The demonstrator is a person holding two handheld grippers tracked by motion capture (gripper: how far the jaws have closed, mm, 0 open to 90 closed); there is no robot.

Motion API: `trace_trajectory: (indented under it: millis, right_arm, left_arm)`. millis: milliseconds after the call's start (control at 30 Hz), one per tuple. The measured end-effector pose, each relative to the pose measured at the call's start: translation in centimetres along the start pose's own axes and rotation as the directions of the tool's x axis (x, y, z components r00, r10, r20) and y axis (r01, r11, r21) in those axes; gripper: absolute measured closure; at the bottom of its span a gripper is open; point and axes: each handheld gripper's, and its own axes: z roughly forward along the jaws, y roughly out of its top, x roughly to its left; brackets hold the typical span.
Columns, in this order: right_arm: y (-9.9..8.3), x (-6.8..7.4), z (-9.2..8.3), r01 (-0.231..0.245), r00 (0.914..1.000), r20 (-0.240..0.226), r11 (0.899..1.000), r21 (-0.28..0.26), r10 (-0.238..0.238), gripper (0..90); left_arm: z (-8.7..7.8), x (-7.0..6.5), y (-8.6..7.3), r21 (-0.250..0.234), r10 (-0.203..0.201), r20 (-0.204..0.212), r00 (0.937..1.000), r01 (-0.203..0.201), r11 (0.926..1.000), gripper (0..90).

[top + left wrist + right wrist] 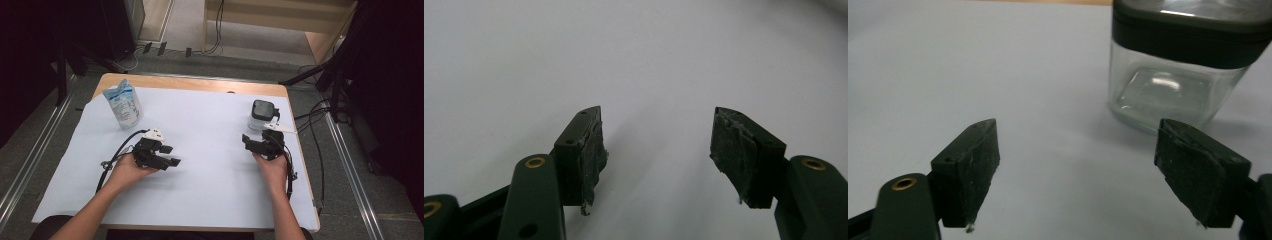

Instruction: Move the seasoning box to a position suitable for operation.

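A clear square jar (262, 118) with a black lid stands at the right rear of the white sheet (210, 130). My right gripper (248, 142) is just in front of it and slightly left, jaws open. In the right gripper view the jar (1168, 85) rises ahead and to the right of the right gripper (1078, 137), apart from it, with nothing between the pads. A blue and white pouch (123, 103) stands upright at the left rear. My left gripper (172, 155) sits in front of the pouch, open. The left gripper (656, 145) has bare sheet between its jaws.
The white sheet covers most of the wooden table (190, 82). Cables trail from both grippers toward the near edge. Beyond the table's far side lie floor cables (150, 49) and dark stands (330, 75) at the right.
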Motion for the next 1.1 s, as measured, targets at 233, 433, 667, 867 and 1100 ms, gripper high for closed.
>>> trace_trajectory:
  millis: [233, 433, 667, 867, 1100]
  right_arm:
    - [0.9, -0.7, 0.8, -0.063, 0.9941, 0.087, 0.998, -0.018, 0.064, 14.0]
    - [1.4, -1.2, 2.1, -0.097, 0.9865, 0.131, 0.995, -0.008, 0.098, 8.3]
    - [2.1, -1.7, 3.2, -0.125, 0.9758, 0.178, 0.992, -0.026, 0.128, 0.2]
    - [2.3, -1.7, 4.1, -0.125, 0.975, 0.183, 0.992, -0.016, 0.125, 2.0]
    - [2.7, -2.0, 5.3, -0.127, 0.9667, 0.22, 0.991, -0.03, 0.13, 2.1]
  left_arm:
    - [-0.6, -0.4, -0.2, -0.033, -0.025, 0.035, 0.9991, 0.026, 0.9991, 37.4]
    - [-0.8, -0.7, -0.5, -0.019, -0.014, 0.019, 0.9997, 0.014, 0.9997, 37.1]
    - [-0.7, -0.8, -0.6, -0.007, -0.002, 0.01, 0.9999, 0.002, 1.0, 36.7]
    - [-0.6, -0.9, -0.7, -0.014, -0.002, 0.011, 0.9999, 0.002, 0.9999, 36.5]
    - [-0.8, -1.1, -1.1, -0.01, -0.007, 0.013, 0.9999, 0.007, 0.9999, 36.3]
